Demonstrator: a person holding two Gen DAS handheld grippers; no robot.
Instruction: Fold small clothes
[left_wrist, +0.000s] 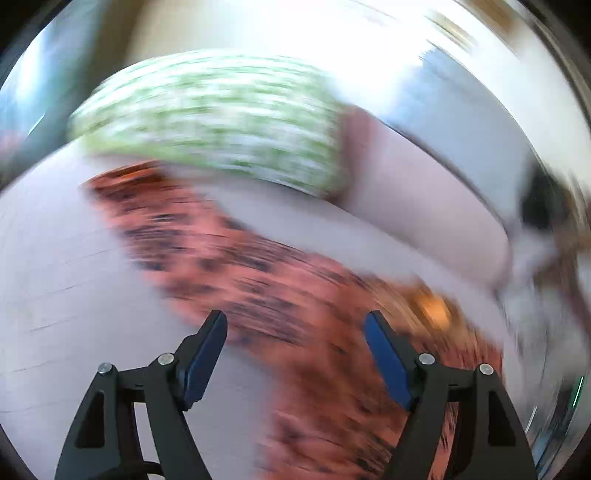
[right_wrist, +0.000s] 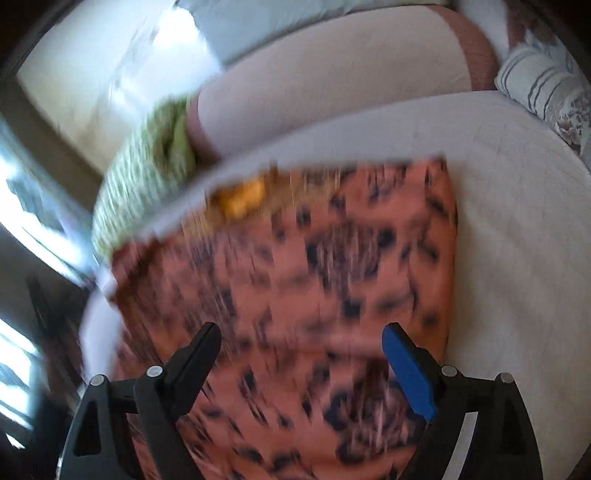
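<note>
bed surface (right_wrist: 517, 229): white, quilted, carries all the rest
bolster (right_wrist: 332, 74): pale pink, darker pink ends, along far edge
garment (right_wrist: 314, 277): orange-pink with dark spots, spread flat on bed mid-frame, blurred; yellow patch near its far edge
green cloth (left_wrist: 207, 118): green-white print, beyond garment, against bolster end
striped pillow (right_wrist: 543, 85): far right corner
left gripper (left_wrist: 295, 325): jaws spread wide, nothing between, above garment
right gripper (right_wrist: 301, 336): jaws spread wide, nothing gripped, over garment's near part
</note>
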